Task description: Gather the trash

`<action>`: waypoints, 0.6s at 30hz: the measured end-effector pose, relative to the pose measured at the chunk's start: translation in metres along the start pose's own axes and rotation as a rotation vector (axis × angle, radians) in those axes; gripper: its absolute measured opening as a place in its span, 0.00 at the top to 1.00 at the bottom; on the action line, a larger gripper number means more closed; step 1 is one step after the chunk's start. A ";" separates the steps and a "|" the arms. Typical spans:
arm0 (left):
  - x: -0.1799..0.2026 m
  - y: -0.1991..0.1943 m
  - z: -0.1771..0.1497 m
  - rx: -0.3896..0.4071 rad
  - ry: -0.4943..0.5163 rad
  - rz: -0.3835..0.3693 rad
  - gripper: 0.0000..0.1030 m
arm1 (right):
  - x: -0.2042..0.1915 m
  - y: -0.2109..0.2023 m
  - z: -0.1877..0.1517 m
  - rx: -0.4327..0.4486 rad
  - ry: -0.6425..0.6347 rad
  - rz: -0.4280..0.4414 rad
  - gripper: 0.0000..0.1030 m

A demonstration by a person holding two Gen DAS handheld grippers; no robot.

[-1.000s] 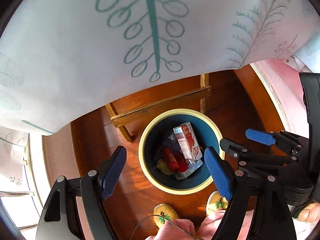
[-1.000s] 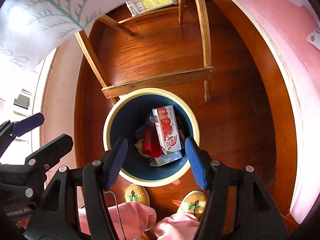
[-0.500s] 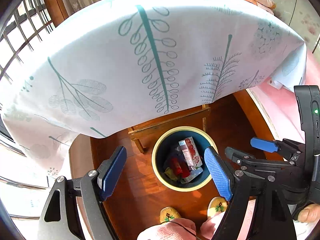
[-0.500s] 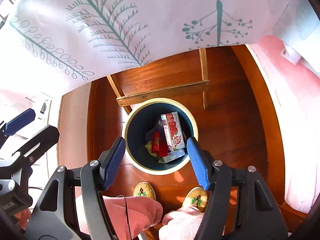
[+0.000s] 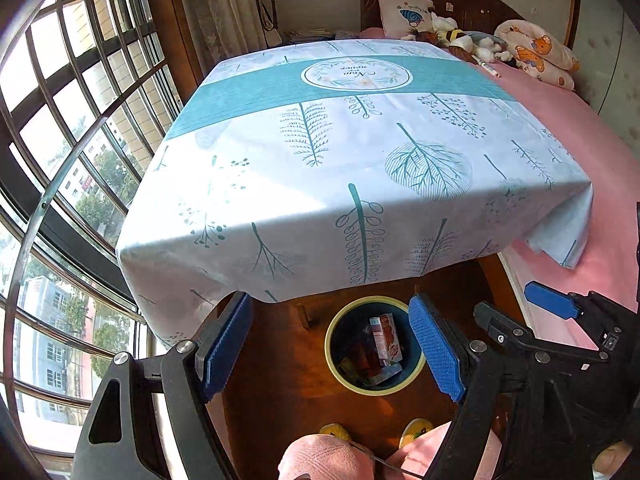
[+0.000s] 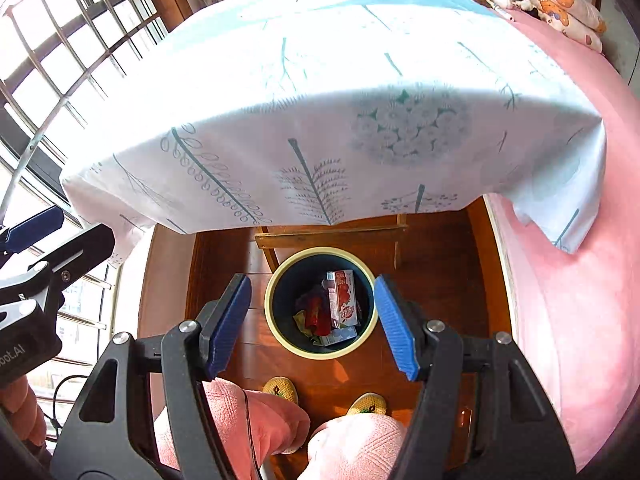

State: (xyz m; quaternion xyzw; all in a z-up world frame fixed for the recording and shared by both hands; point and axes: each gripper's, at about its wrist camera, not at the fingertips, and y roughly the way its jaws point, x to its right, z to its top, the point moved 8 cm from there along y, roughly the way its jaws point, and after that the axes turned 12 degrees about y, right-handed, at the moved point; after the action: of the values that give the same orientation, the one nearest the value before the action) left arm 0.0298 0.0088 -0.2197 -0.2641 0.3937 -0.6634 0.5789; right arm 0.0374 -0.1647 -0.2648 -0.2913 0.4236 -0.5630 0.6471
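Note:
A round bin with a cream rim [image 5: 334, 332] [image 6: 273, 280] stands on the wooden floor below the table's near edge. It holds a red and white drink carton [image 5: 386, 339] [image 6: 343, 298], red wrappers and other scraps. My left gripper [image 5: 331, 350] is open and empty, high above the bin. My right gripper [image 6: 311, 325] is open and empty too, beside it at the same height; it also shows at the right of the left wrist view [image 5: 516, 320].
A table under a white cloth with teal leaf prints [image 5: 340, 168] [image 6: 320, 92] fills the upper views. A pink bed [image 5: 600, 168] with pillows and soft toys lies to the right. Barred windows [image 5: 60, 140] run along the left. The person's pink-clad knees and yellow slippers [image 6: 280, 390] are below.
Both grippers have risen well away from the bin. The bin now looks small and the whole tabletop has come into view. Both stay open.

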 end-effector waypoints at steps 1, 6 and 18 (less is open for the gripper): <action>-0.002 -0.008 0.006 0.018 -0.006 0.002 0.21 | -0.004 -0.011 0.006 0.028 -0.008 0.000 0.41; -0.017 -0.042 0.032 0.083 -0.025 0.042 0.17 | -0.020 -0.050 0.036 0.106 -0.032 0.012 0.40; -0.048 -0.118 0.089 0.108 -0.066 0.082 0.16 | -0.034 -0.142 0.110 0.171 -0.015 0.100 0.40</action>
State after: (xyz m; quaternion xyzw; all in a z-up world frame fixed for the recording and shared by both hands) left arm 0.0440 0.0385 -0.0677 -0.2377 0.3484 -0.6503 0.6318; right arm 0.0654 -0.1704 -0.0837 -0.2174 0.3832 -0.5621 0.7000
